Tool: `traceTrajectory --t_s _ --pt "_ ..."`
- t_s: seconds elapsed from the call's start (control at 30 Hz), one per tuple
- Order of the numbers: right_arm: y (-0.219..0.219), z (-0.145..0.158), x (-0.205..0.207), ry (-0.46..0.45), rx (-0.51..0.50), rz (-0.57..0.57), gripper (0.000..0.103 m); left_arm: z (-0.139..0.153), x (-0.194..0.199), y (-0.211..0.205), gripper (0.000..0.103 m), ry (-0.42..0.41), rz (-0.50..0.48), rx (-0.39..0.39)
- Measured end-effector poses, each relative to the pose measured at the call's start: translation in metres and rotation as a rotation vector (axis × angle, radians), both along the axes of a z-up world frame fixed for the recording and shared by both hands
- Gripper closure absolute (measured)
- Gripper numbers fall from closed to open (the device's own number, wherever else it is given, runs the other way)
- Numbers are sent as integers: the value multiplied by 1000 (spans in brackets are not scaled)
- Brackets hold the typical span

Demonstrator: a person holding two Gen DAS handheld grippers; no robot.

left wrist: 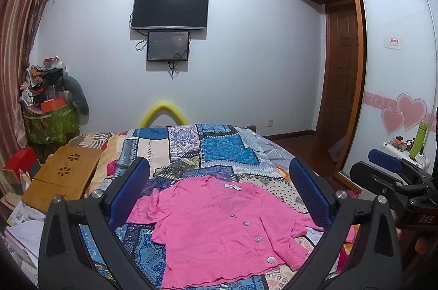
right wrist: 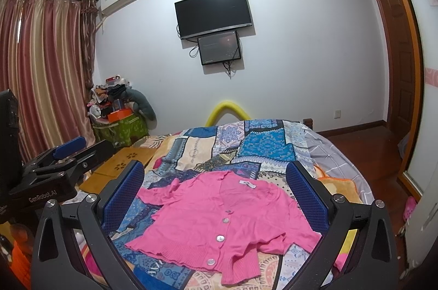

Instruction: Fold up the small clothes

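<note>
Since folding is not yet begun, the pink cardigan (left wrist: 224, 229) is spread flat mid-bed (left wrist: 153, 142), buttoned; the left gripper (left wrist: 219, 191) and right gripper (right wrist: 216, 194) are held above it, jaws apart, empty.

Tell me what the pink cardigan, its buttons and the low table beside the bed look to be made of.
Pink cardigan: soft knit, probably acrylic or cotton; ribbed hem and matte, wrinkling surface show it.
Buttons: pale and glossy, likely plastic or shell.
Low table: light bamboo or wood, smooth finish, flower-shaped cutouts.

Bed (left wrist: 268, 150) bears patchwork quilt (left wrist: 219, 147), pink cardigan (left wrist: 219, 224), seemingly flat.
</note>
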State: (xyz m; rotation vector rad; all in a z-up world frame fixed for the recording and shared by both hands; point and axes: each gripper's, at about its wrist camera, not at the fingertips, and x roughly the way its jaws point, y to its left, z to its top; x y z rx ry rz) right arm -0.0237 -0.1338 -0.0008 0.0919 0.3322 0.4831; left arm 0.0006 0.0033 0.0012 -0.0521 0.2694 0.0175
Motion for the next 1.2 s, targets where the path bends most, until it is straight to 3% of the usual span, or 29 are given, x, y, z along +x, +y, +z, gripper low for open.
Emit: traceTrajectory --t_s 1.2 --pt "-2 1 1 3 0 0 0 1 -1 1 0 -5 1 4"
